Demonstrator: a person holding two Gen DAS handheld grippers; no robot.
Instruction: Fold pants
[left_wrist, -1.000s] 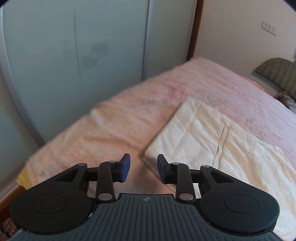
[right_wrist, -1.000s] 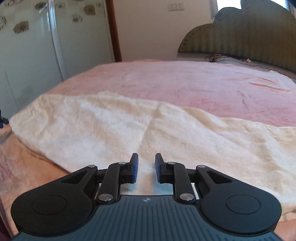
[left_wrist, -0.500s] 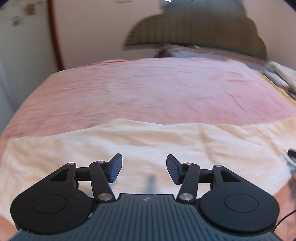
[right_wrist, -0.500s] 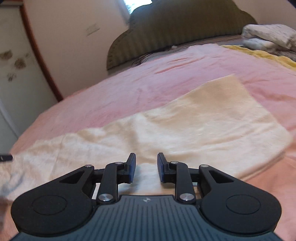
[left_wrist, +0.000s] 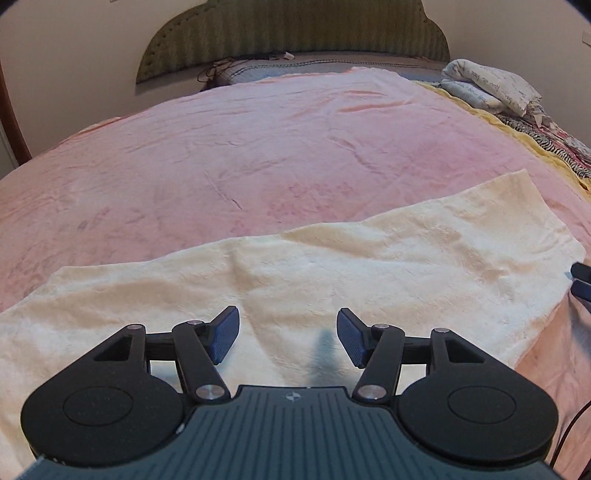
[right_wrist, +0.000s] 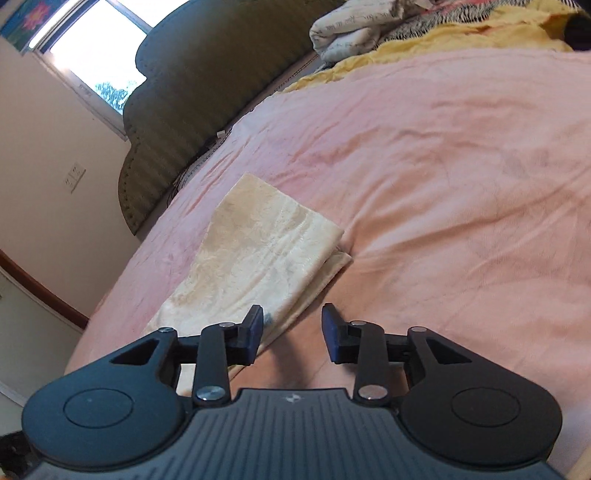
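Nearest me, my left gripper (left_wrist: 288, 338) hangs low over the pants (left_wrist: 332, 273), fingers spread wide and holding nothing. I judge it sits over the near long edge, about midway along, so it can pinch there for a fold. A dark shadow falls on the cloth between the fingers.

My right gripper (right_wrist: 292, 334) is also wide apart and empty. It hovers at the right end of the pants (right_wrist: 255, 258), with the left finger over the cloth and the right finger over bare bed (right_wrist: 443, 184). That looks like a line-up on the corner.

The pants lie flat on the near part of the bed, running left to right. They are cream, plush and lightly creased. At the right end two layers show, so they seem already folded lengthwise, leg on leg.

Beyond them the pink bed cover is bare. Farthest off stand a green headboard (left_wrist: 295, 29) and, at far right, a pile of bedding (left_wrist: 491, 86).
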